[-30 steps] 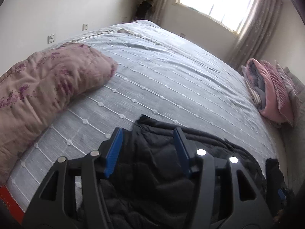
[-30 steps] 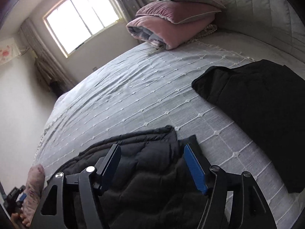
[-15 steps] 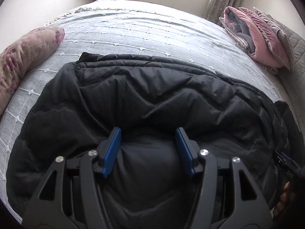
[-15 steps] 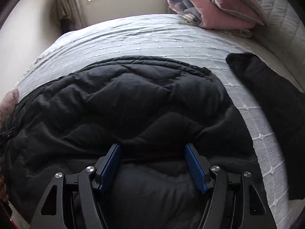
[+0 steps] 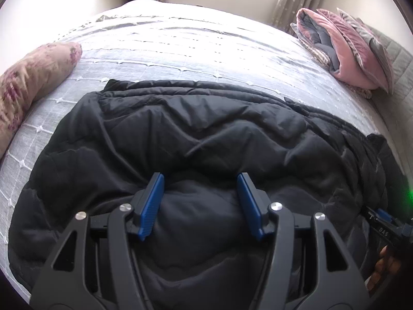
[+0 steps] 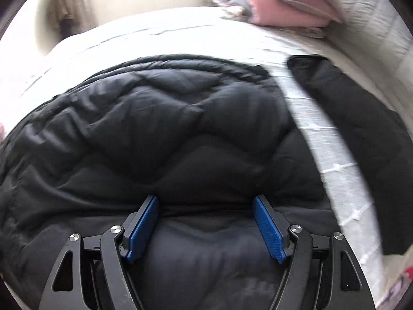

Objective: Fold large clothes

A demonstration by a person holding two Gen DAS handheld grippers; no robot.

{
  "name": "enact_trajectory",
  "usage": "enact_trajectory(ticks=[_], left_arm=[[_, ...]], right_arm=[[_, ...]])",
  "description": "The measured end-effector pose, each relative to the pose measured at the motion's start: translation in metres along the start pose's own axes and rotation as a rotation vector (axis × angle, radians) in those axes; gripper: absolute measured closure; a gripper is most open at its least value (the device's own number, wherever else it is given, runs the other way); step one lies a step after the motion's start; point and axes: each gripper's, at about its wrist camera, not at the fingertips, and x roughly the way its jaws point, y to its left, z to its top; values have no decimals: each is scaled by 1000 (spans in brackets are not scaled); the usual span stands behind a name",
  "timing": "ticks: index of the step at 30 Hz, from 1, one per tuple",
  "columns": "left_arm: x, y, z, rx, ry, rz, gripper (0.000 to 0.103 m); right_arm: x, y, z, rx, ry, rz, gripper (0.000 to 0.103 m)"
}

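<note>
A black quilted jacket lies spread across the near part of the bed, also filling the right wrist view. My left gripper points down at its near edge, and a puffy fold of the jacket sits between the blue pads, touching both. My right gripper is on the same edge further right. Its jaws are opening, with the jacket's bulk still filling the gap between them. In the left wrist view the right gripper and a hand show at the right edge.
The jacket rests on a pale grey bedspread. A second black garment lies to the right of it. Folded pink and grey bedding is stacked at the far right, and a floral pillow lies at the left edge.
Both grippers came down with the jacket, which hung bunched from them a second ago and now lies spread on the bed. The right pads stand slightly wider apart.
</note>
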Motion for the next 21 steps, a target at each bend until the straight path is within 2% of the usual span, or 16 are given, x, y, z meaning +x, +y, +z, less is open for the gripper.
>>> enact_trajectory(ticks=[3,6,7,10,12,13,15,17,19,21], left_arm=[[3,-6,1,13,3,24,43],[1,-6,3,3,6,11,42],[0,-7,3,3,9,10,42],[-13,-19,3,35,-14,-5,42],[-24,-42,0,100,-54,-16,34],[-26,-51,-1,125,-63,-26,26],[-25,-81,-7,197,-60,-61,25],[-14,-99,-14,227,-21,-71,25],[10,-109,-25,266,52,-7,24],[19,-111,-30,292,53,29,23]], right_arm=[[1,0,0,-17,-4,-6,28],[-10,1,-5,-29,-38,0,28],[-15,1,-4,-27,-48,27,28],[-47,4,-6,-13,-143,206,28],[-58,12,-4,-33,-195,243,27],[-57,16,1,-39,-202,251,26],[-54,21,2,-36,-192,273,26],[-47,26,-1,-28,-163,289,26],[-37,31,-3,-41,-129,292,26],[-23,39,-6,-74,-69,264,25]])
